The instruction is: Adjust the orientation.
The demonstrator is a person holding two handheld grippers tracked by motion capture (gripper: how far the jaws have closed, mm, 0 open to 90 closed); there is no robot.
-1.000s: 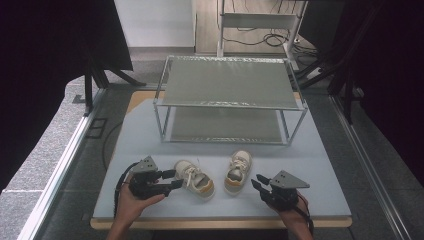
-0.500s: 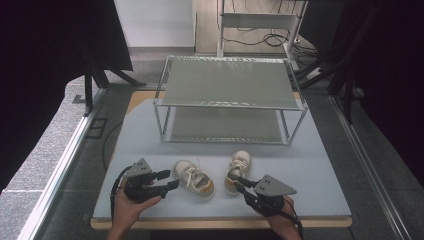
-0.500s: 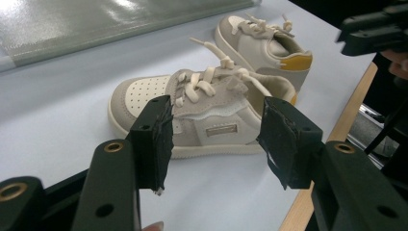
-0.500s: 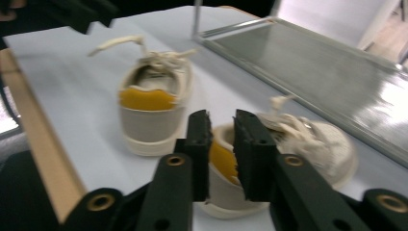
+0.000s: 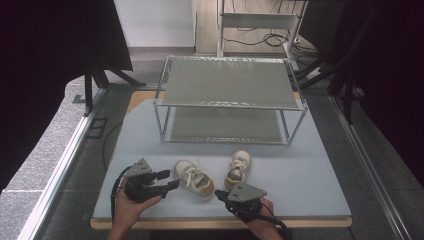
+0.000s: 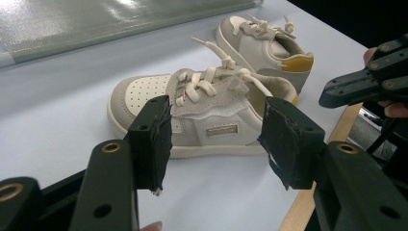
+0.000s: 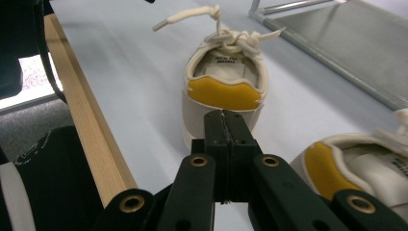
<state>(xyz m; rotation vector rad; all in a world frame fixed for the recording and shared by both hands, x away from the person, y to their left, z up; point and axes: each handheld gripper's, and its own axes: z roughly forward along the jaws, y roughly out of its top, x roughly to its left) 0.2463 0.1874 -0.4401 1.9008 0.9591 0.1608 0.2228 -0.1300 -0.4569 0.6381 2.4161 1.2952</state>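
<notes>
- Shoes: 2 on desk [image 5: 320, 180] front edge, left shoe [image 5: 194, 179] and right shoe [image 5: 238, 169] near each other, below rack [image 5: 230, 95].
- Left claw [image 5: 167, 180] apart, just beside left shoe, lined up to straddle it.
- Right claw [image 5: 220, 193] has just been closing, now together, nothing between; aimed at left shoe's heel, likely to nudge.

1. Left shoe [image 6: 202, 115]: smooth cream leather, matt grey suede panels, woven cotton-like laces.
2. Right shoe [image 7: 223, 82]: glossy yellow heel patch.
3. Surface [image 5: 320, 170]: matt pale blue top, bare wood edge.
4. Rack [image 5: 227, 82]: shiny metal frame, textured grey shelves.
5. Fingers [image 6: 154, 139]: matt black, rough pads.
</notes>
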